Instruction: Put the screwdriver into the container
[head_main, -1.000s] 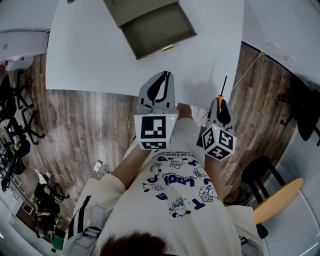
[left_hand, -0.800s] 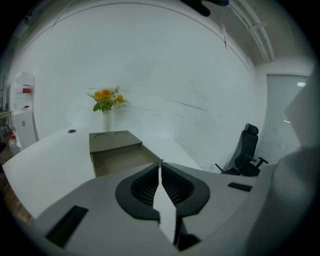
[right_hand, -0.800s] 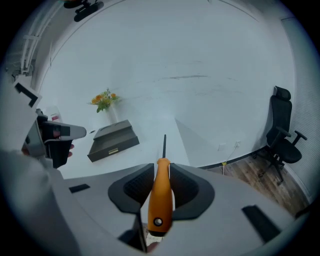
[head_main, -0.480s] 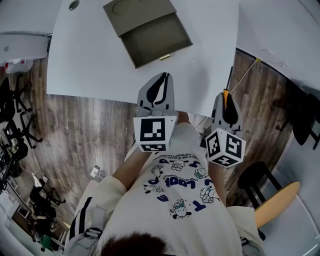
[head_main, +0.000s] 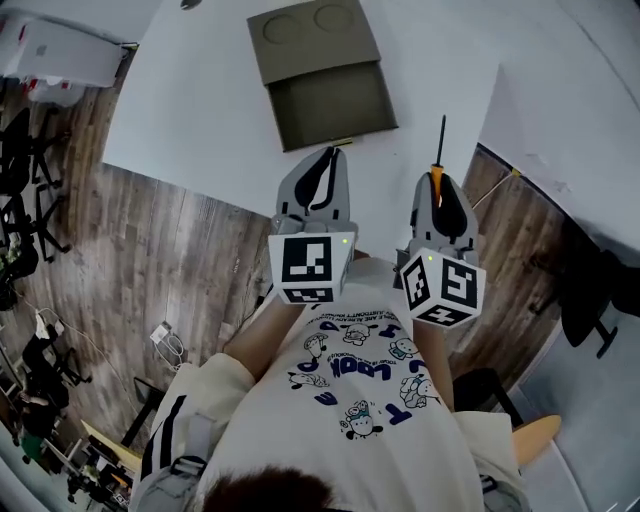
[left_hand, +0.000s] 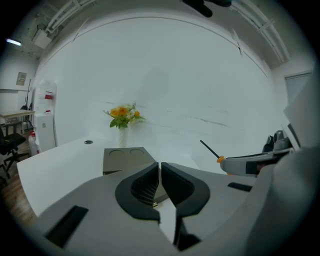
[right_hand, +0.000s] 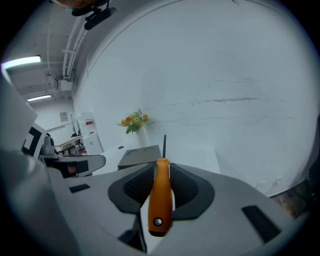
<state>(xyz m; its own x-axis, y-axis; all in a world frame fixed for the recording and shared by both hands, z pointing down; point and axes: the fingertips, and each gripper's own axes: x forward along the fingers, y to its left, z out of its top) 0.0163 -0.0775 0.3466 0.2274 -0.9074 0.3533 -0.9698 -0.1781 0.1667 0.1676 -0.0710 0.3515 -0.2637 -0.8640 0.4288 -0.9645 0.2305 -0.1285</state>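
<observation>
A: Orange plastic handle, smooth and rounded. Screwdriver (right_hand: 161, 195) is clamped in the right gripper (right_hand: 162, 172), thin black shaft poking fwd past the tips.
B: Left gripper (left_hand: 159, 170)?
A: Jaws pressed together, nothing btwn the ribbed black pads.
B: Progress?
A: Pickup's done, drop's left. Container (head_main: 335, 105), a flat olive box w/ open tray, sits ahead of both tips on the white table (head_main: 200, 110), looks empty.
</observation>
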